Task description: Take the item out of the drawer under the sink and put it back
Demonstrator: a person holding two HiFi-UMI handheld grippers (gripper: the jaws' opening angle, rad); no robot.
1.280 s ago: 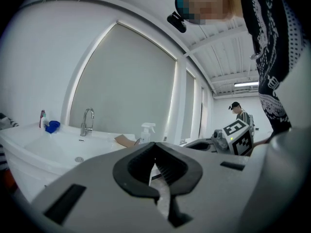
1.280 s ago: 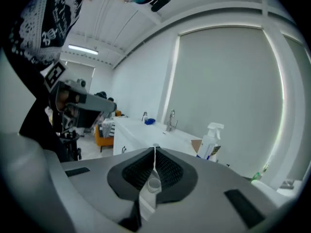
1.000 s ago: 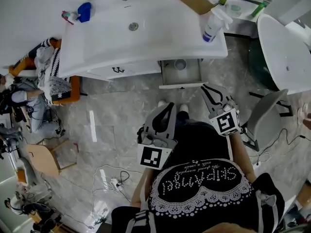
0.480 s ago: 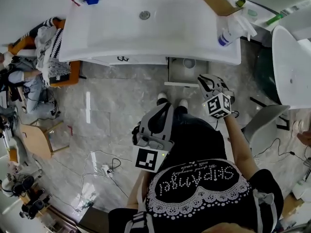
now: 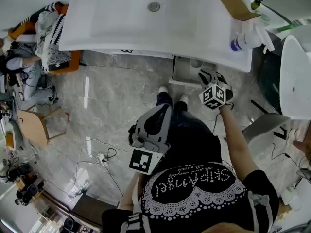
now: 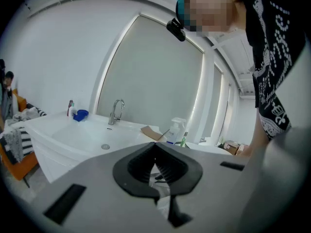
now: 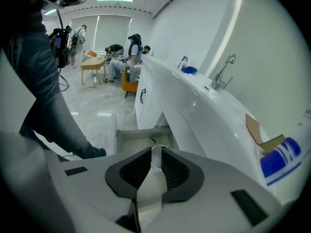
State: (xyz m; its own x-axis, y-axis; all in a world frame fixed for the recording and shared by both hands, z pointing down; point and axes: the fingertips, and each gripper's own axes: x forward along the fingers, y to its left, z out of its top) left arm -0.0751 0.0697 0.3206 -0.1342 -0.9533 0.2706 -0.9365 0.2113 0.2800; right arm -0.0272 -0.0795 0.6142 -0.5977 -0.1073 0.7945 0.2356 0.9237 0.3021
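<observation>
Only the right gripper view looks into the open drawer (image 7: pixel 141 137) under the sink (image 7: pixel 194 106). There the white round item (image 7: pixel 157 150) shows in the narrow gap of the right gripper (image 7: pixel 154 152), whose jaws have just been opening; the pads do not press it.

In the head view the sink (image 5: pixel 146 18) edge hides the drawer's (image 5: pixel 183 73) back part. The item (image 5: pixel 196 63) lies inside, just below that edge, with the right gripper (image 5: pixel 208 74) over the drawer front.

The left gripper (image 6: pixel 155 145) has its tips together and holds nothing. It stays well below the sink (image 5: pixel 164 109).

On the sink's right end stand a spray bottle (image 5: pixel 245 40) and a cardboard piece (image 5: pixel 233 1).
</observation>
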